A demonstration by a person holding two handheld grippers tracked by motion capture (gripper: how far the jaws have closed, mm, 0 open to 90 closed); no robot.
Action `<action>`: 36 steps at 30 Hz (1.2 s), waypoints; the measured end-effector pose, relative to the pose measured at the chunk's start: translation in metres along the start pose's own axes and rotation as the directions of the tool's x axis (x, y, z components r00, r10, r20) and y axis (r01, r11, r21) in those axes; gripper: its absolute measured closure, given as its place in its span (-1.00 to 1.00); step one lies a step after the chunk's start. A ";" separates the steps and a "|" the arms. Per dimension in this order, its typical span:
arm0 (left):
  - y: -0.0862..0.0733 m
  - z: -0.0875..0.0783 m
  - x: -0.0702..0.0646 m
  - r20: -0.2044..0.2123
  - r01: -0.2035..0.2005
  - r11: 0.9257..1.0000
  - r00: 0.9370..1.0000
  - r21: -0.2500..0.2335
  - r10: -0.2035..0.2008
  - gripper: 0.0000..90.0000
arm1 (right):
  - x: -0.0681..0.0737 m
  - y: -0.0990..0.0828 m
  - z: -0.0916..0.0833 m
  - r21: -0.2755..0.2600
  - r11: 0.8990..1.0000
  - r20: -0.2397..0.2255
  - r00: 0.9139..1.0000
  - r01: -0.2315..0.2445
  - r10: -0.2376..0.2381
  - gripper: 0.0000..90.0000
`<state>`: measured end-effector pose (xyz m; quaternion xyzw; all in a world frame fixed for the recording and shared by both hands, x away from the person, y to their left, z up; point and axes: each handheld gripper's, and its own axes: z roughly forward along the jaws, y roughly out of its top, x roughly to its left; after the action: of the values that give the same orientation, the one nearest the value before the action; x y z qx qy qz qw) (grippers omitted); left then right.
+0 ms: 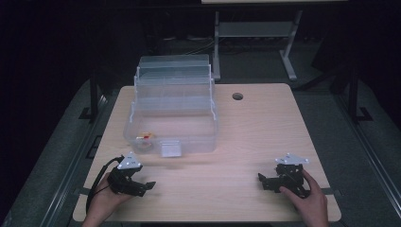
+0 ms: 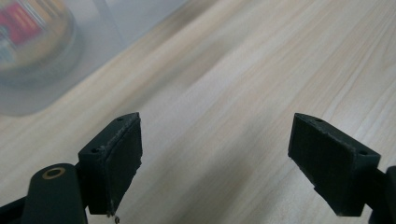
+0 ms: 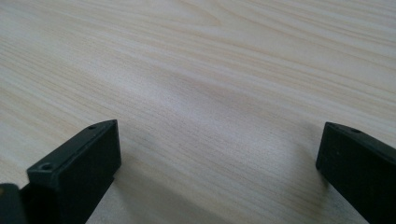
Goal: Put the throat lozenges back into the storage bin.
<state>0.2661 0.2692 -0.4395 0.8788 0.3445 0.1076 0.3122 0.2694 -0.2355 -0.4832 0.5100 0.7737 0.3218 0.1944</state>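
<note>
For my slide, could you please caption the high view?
Open left gripper and right gripper rest before a clear box.

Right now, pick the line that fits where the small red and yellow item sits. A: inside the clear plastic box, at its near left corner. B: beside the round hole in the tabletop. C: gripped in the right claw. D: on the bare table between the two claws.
A: the small red and yellow item lies inside the clear plastic box at its near left corner, and both the left claw and right claw are open and empty.
</note>
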 end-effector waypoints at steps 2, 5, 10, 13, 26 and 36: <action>-0.004 0.003 0.000 -0.007 0.005 1.000 1.000 0.002 -0.005 -0.63 | 0.000 0.000 0.000 0.000 1.000 0.000 1.000 0.001 -0.001 -1.00; -0.008 0.007 0.000 -0.018 0.003 1.000 1.000 0.009 -0.002 -0.63 | 0.000 0.000 0.000 0.000 1.000 0.000 1.000 0.000 0.000 -1.00; -0.015 0.016 0.000 -0.016 0.006 1.000 1.000 0.012 -0.006 -0.64 | 0.000 0.000 0.000 0.000 1.000 0.000 1.000 0.000 0.000 -1.00; -0.015 0.017 0.000 -0.019 0.006 1.000 1.000 0.003 -0.006 -0.69 | 0.000 0.000 0.000 0.000 1.000 0.000 1.000 0.000 0.000 -1.00; -0.030 0.020 0.001 -0.030 -0.018 0.992 0.999 -0.121 0.014 -0.76 | 0.000 0.000 0.000 0.000 1.000 0.000 1.000 0.000 0.000 -1.00; -0.031 0.020 0.001 -0.028 -0.018 0.992 1.000 -0.125 0.014 -0.76 | 0.000 0.000 0.000 0.001 1.000 0.000 1.000 -0.003 0.003 -1.00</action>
<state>0.2585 0.2777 -0.4745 0.8587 0.3342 0.1434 0.3612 0.2693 -0.2352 -0.4832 0.5111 0.7731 0.3220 0.1936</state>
